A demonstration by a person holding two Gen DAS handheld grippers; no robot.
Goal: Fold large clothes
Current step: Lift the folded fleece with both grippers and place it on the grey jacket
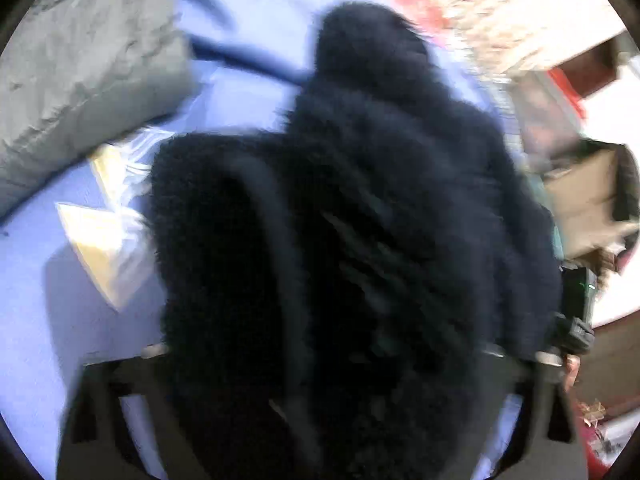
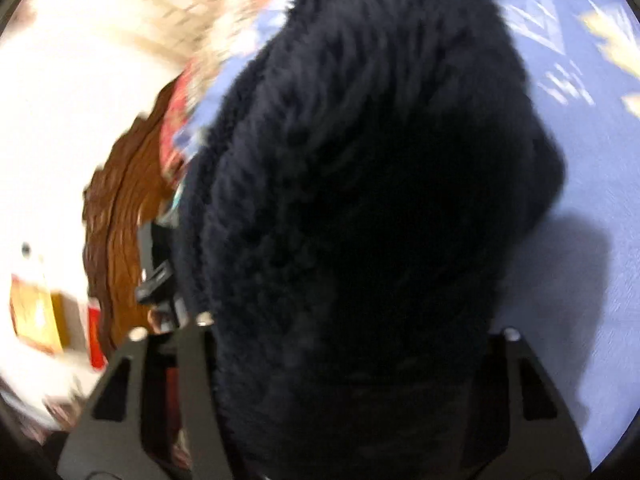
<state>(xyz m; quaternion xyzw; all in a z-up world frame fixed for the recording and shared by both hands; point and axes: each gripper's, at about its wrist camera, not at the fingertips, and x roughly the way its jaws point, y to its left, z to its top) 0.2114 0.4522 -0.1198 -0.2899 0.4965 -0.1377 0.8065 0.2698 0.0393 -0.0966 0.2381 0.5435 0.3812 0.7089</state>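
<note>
A dark navy fleece garment (image 1: 360,208) fills the middle of the left wrist view and hangs over my left gripper (image 1: 320,360), hiding its fingertips. The same fleece (image 2: 360,200) covers my right gripper (image 2: 352,360) in the right wrist view, draped between the black finger mounts. Both grippers seem to hold the fleece above a blue bedsheet (image 1: 48,300), but the jaws themselves are hidden under the fabric. Both views are blurred by motion.
A grey pillow (image 1: 80,72) lies at the far left on the bed. The sheet (image 2: 592,160) carries yellow and white prints. A brown wooden bed edge (image 2: 120,208) and white floor lie to the left in the right wrist view. A cardboard box (image 1: 580,200) stands at the right.
</note>
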